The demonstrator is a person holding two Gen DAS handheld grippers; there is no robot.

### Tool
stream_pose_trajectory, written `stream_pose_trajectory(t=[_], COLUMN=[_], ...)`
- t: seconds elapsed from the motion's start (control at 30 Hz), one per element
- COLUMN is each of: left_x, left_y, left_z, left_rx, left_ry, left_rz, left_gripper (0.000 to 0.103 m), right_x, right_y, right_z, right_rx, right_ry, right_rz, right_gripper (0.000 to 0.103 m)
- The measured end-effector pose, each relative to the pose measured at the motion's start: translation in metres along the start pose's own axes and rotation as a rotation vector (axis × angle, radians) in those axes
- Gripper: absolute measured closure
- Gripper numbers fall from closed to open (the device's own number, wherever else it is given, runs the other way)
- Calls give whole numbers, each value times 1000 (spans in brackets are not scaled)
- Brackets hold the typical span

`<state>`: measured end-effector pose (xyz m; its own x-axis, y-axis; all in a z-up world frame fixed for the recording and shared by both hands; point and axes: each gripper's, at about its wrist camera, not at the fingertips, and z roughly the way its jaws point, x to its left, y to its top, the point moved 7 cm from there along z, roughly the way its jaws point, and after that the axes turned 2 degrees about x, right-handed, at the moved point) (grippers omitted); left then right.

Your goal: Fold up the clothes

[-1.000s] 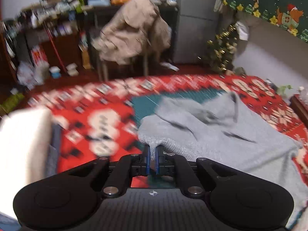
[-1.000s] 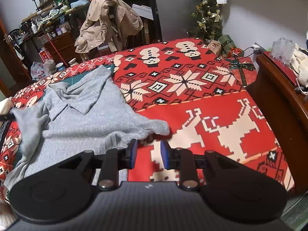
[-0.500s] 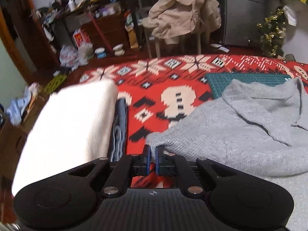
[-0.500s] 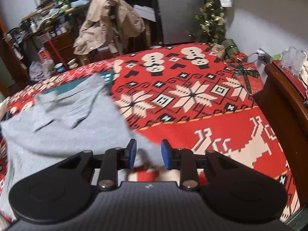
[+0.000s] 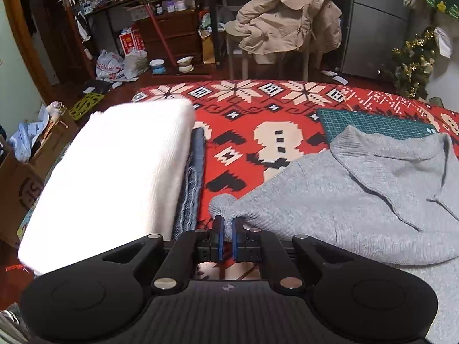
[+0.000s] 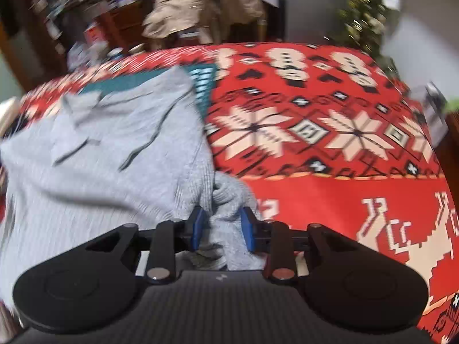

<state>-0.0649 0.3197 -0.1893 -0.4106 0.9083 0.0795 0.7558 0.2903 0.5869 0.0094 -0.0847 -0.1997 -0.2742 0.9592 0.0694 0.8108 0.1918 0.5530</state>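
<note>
A grey knit sweater (image 5: 358, 195) lies spread on a red patterned bedspread (image 5: 258, 120). My left gripper (image 5: 225, 236) is shut on the sweater's left sleeve cuff, which bunches just ahead of the blue pads. In the blurred right wrist view the same sweater (image 6: 100, 157) fills the left half. My right gripper (image 6: 222, 229) is open, its jaws standing on either side of the bunched right sleeve cuff (image 6: 226, 197), which lies between the pads.
A stack of folded clothes, white (image 5: 114, 177) on top of blue (image 5: 192, 189), sits at the left beside the sleeve. A green cutting mat (image 5: 373, 123) lies under the sweater's collar. A chair with a beige coat (image 5: 287, 20) stands beyond the bed.
My left gripper has pulled the sleeve cuff out to the left toward the folded stack. My right gripper has moved left and forward so the right cuff now lies between its open jaws.
</note>
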Motion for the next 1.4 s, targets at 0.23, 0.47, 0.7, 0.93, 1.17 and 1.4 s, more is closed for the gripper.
stream_pose_trajectory(t=[0.23,0.47,0.7,0.93,1.17,1.4], left_x=[-5,3,10,2,4,1], left_y=[-9,-32,-51,-47,-46,-24], left_z=[0,-11,-9,-6,-2,-14], left_rx=[9,37,77,79,96,19], left_ry=[-13,-36,-30,-27,-38,-34], left_rz=[3,-6,-4,13,-1,-25], left_gripper=[98,97,97,97,96,97], right_x=[-29,-39,-28,-55,-37,-51], right_y=[7,-26,-54,-8,2,31], right_z=[-19,-45,-53,-46,1,-22], right_rx=[-57,71,100,-12,81,-53], right_ry=[-140,-19,48,22,-5,-153], right_rz=[67,151,196,227,92,59], right_gripper=[99,100,95,73,78,99])
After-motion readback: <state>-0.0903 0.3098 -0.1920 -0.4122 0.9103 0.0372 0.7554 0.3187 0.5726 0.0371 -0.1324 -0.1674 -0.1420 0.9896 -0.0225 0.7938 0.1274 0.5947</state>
